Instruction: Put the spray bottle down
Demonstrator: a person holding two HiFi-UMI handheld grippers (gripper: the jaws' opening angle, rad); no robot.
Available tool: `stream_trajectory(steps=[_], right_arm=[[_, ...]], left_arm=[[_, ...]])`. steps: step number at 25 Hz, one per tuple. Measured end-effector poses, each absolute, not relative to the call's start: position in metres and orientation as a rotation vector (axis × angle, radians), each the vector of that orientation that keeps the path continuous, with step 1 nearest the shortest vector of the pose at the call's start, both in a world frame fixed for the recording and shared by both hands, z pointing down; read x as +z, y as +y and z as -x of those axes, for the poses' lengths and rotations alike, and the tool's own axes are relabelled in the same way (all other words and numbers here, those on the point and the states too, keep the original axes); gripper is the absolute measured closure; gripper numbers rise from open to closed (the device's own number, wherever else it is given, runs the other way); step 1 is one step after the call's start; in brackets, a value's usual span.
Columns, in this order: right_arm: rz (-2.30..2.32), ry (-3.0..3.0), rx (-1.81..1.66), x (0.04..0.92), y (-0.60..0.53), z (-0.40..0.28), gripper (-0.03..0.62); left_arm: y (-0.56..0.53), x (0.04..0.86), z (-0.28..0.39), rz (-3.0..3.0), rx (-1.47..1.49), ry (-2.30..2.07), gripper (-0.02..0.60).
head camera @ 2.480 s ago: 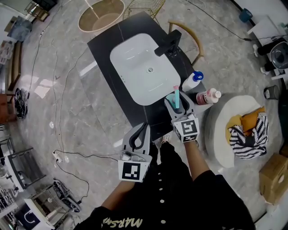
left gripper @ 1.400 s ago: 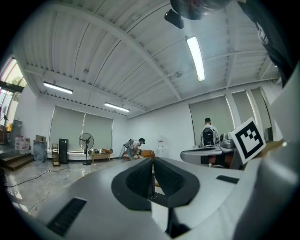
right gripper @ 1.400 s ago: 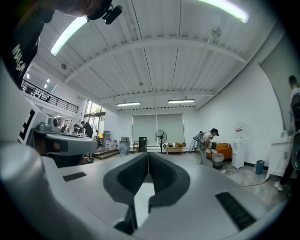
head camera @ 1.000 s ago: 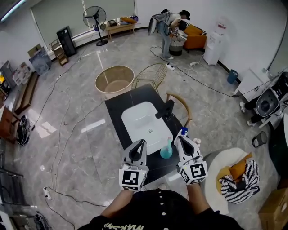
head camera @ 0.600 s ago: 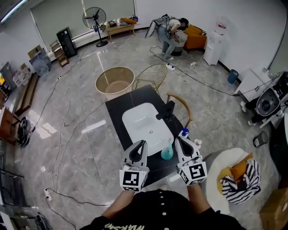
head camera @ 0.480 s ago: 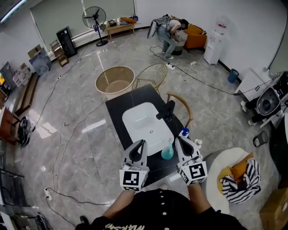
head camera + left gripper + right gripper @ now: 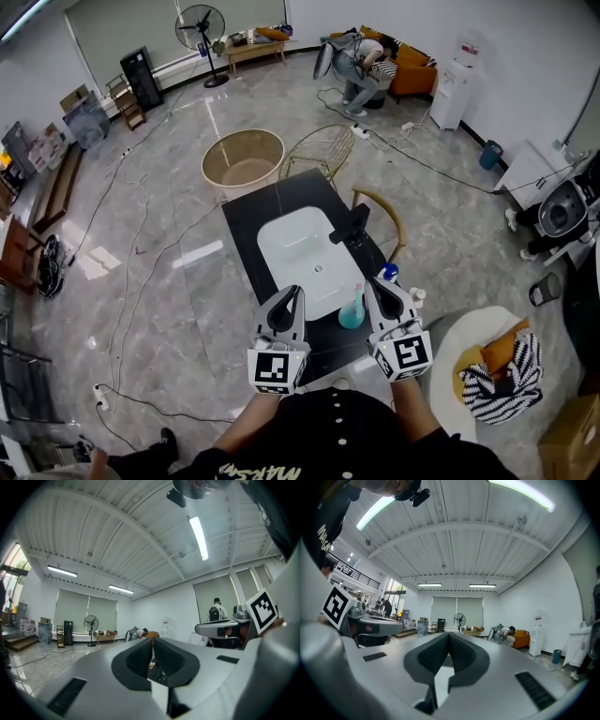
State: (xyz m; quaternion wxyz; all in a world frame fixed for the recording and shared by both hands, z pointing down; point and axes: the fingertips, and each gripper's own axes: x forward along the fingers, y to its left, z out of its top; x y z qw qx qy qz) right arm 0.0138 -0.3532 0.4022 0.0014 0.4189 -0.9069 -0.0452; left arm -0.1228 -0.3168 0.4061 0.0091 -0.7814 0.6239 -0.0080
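The teal spray bottle (image 7: 352, 315) stands upright on the black counter (image 7: 251, 214), near its front edge beside the white sink basin (image 7: 298, 246). In the head view it lies between my two grippers, and neither touches it. My right gripper (image 7: 372, 284) hangs just right of the bottle and is shut on nothing. My left gripper (image 7: 292, 293) is left of the bottle, also shut and empty. Both point level out over the counter. The left gripper view shows its pads (image 7: 140, 657) together, and the right gripper view shows its pads (image 7: 461, 654) meeting too. Neither of those views shows the bottle.
A black faucet (image 7: 352, 225) stands at the sink's right. A white bottle with a blue cap (image 7: 387, 273) sits behind my right gripper. A round basket (image 7: 243, 159) and a wire chair (image 7: 324, 150) stand beyond the counter. A white pouffe with a striped cloth (image 7: 487, 375) is at the right.
Earlier my right gripper held the spray bottle upright over the counter. It now stands alone, and the gripper has drawn back, shut. The head view has lifted toward the room.
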Motion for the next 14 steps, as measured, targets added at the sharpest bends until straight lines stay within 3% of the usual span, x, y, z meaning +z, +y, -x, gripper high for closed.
stream_trajectory(steps=[14], right_arm=[[-1.28, -2.85, -0.174, 0.404, -0.357, 0.0, 0.597]], left_arm=[[-0.321, 0.41, 0.131, 2.442, -0.032, 1.958, 0.559]])
